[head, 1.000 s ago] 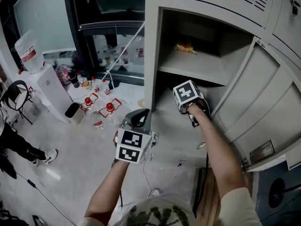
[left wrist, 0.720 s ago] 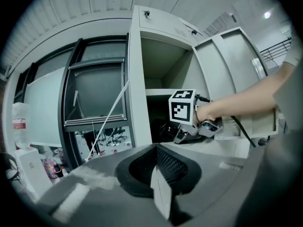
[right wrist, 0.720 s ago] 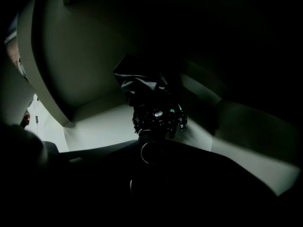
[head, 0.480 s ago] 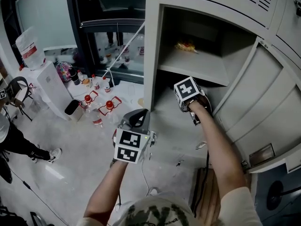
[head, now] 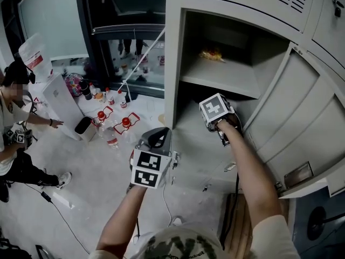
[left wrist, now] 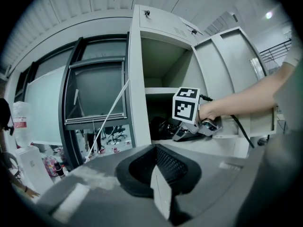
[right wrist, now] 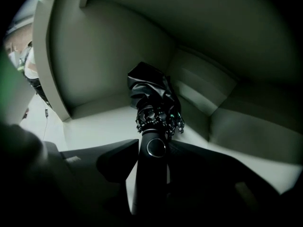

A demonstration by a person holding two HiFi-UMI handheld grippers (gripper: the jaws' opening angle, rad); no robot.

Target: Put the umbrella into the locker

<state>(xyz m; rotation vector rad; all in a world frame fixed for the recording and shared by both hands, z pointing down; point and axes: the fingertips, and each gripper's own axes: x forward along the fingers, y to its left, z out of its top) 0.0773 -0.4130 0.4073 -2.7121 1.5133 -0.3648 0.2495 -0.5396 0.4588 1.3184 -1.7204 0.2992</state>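
A folded black umbrella (right wrist: 152, 103) lies on the floor of the grey locker's (head: 175, 63) lower compartment, canopy toward the back corner. Its black handle (right wrist: 152, 167) runs between the jaws of my right gripper (right wrist: 154, 150), which are opening; thin light gaps show on both sides of the handle. In the head view my right gripper (head: 217, 114) reaches into that compartment, its fingertips hidden. The left gripper view shows it (left wrist: 184, 132) beside the dark umbrella (left wrist: 161, 126). My left gripper (head: 155, 140) hangs outside, in front of the locker, shut and empty (left wrist: 158, 183).
The locker door (head: 304, 117) stands open at the right. A yellow packet (head: 212, 53) lies on the upper shelf (head: 226, 77). On the floor at left are bottles (head: 113, 120), a white dispenser (head: 59, 104) and a person (head: 13, 125). A cable (head: 236, 193) trails from my right hand.
A person at the left edge has stepped up to the white dispenser. Both my grippers stay where they were.
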